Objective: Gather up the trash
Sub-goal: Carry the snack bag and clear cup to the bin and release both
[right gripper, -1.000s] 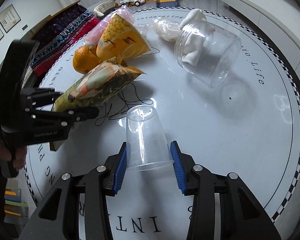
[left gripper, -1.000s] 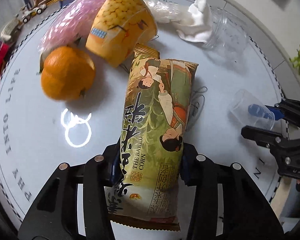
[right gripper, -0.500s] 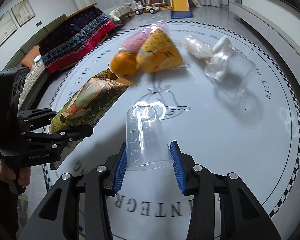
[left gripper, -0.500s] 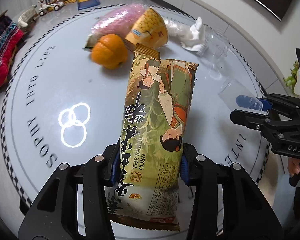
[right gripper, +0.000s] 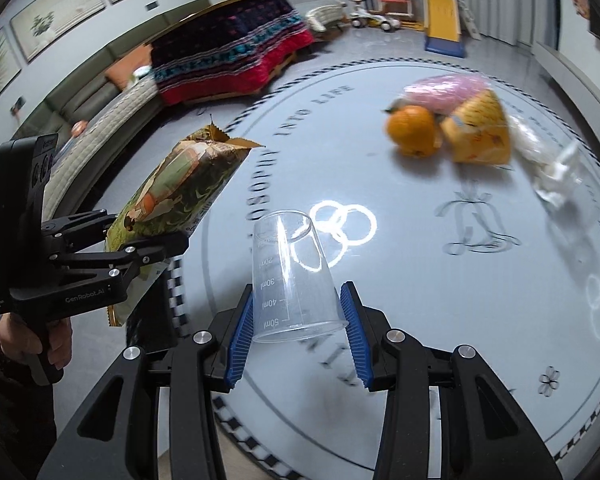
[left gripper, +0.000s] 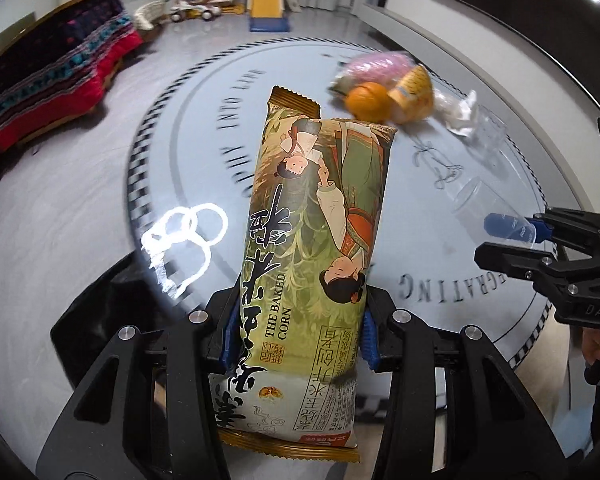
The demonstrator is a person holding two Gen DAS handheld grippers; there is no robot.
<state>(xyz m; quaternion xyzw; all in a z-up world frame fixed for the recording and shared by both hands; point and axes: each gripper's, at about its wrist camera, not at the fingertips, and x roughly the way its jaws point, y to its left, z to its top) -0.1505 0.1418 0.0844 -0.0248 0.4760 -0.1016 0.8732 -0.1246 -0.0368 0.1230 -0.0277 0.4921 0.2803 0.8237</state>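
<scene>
The left gripper [left gripper: 298, 334] clamps one green baked-corn snack packet [left gripper: 312, 220] at frame centre. The right gripper [right gripper: 296, 328] clasps one clear plastic measuring cup [right gripper: 292, 276], inverted. Upper right on the round white table [right gripper: 420, 300]: one orange [right gripper: 414, 130], one yellow wrapper [right gripper: 480, 132], one pink bag [right gripper: 446, 90], and what looks like one clear jar [right gripper: 568, 184], blurred.

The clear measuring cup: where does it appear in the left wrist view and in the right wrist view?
Left wrist view: the clear measuring cup is at the right edge, held in the right gripper.
Right wrist view: it is at the lower centre, between the blue pads.
Shared landmark: the orange on the round table.
</scene>
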